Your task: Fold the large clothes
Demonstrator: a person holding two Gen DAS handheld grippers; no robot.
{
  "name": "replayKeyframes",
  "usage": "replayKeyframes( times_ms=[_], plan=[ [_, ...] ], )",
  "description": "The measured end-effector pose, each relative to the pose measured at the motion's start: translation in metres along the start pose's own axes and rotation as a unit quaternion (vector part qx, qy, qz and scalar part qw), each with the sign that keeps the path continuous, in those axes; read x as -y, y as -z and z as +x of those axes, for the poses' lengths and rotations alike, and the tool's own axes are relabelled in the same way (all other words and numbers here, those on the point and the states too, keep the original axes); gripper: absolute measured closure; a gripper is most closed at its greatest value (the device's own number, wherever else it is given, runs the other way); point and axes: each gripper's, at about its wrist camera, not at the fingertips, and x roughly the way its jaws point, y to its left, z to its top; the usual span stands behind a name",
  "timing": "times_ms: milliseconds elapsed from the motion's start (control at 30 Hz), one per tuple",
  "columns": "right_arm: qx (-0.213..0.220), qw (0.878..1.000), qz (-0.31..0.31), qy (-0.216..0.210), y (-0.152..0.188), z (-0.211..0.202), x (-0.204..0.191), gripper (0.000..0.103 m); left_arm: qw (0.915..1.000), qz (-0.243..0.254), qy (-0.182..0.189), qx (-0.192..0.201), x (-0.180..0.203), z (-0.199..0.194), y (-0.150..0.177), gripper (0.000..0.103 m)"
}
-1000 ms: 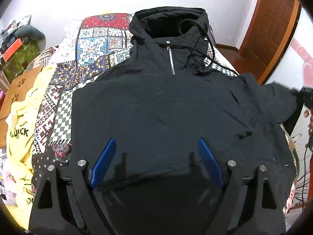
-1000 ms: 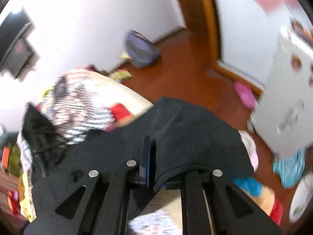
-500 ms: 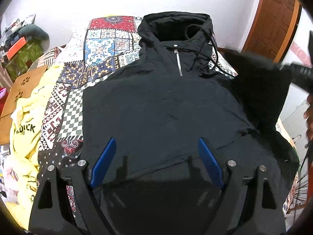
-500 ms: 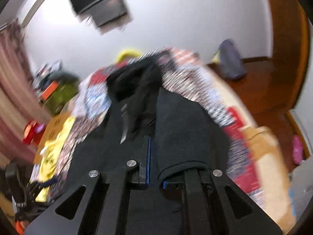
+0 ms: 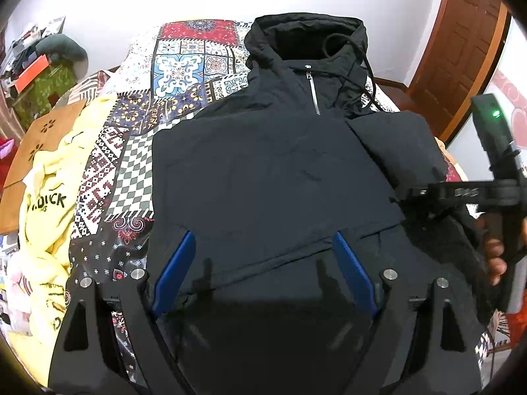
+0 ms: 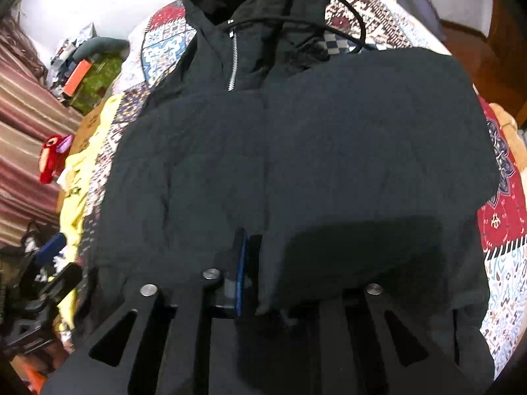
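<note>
A black hoodie (image 5: 263, 164) lies flat, front up, on a patchwork bedspread (image 5: 184, 65), hood (image 5: 306, 36) at the far end. Its right sleeve (image 5: 395, 138) is folded in over the chest. My left gripper (image 5: 263, 237) hovers open over the hem, nothing between its blue pads (image 5: 174, 273). My right gripper (image 5: 408, 194) comes in from the right at the sleeve's cuff. In the right wrist view the sleeve (image 6: 362, 131) drapes over one finger and hides it. That gripper (image 6: 263, 243) has its jaws opening, the cuff still between them, a gap beside the blue pad (image 6: 240, 263).
A yellow printed garment (image 5: 49, 197) is bunched along the bed's left side beside a wooden board (image 5: 39, 138). A wooden door (image 5: 461, 33) stands at the back right. A hand (image 5: 494, 256) grips the right tool. Clutter sits at the far left (image 5: 33, 65).
The right gripper swung the sleeve in from beyond the bed's right edge and laid it over the hoodie's chest; its fingers now stand slightly apart. The left gripper stayed open, drifting a little.
</note>
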Motion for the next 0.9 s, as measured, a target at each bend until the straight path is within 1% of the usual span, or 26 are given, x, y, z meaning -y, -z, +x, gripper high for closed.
replayKeyframes(
  times_ms=[67,133,233,333,467,533,667,800,900],
  plan=[
    [-0.013,0.999,0.012,-0.029,0.001,-0.009,0.005,0.065,1.0,-0.001,0.004,-0.001,0.002,0.0,0.001,0.018],
    [-0.015,0.999,0.022,-0.047,0.004,-0.02,0.009,0.062,1.0,-0.002,0.007,-0.001,0.003,0.001,0.0,0.018],
    [-0.002,0.998,0.026,-0.05,0.01,-0.037,0.016,0.062,1.0,0.001,0.009,0.001,0.007,0.0,-0.001,0.018],
    [0.026,0.997,0.05,-0.048,0.012,-0.057,0.034,0.061,0.9999,0.002,0.011,0.002,0.011,0.0,-0.003,0.018],
    [0.07,0.993,0.094,-0.018,0.01,-0.076,0.067,0.058,0.9999,0.005,0.013,0.003,0.014,0.001,-0.006,0.018],
    [0.082,0.989,0.123,-0.009,0.01,-0.079,0.086,0.058,0.9999,0.006,0.013,0.003,0.016,0.002,-0.007,0.018],
    [0.08,0.98,0.185,0.004,0.007,-0.069,0.121,0.058,0.9999,0.004,0.015,-0.001,0.018,0.006,-0.008,0.018],
    [0.061,0.968,0.242,-0.016,0.008,-0.046,0.148,0.058,0.9999,0.003,0.015,-0.008,0.017,0.012,-0.007,0.018],
    [0.061,0.96,0.271,-0.014,0.008,-0.03,0.158,0.058,0.9999,0.004,0.012,-0.011,0.017,0.015,-0.008,0.018]
  ],
)
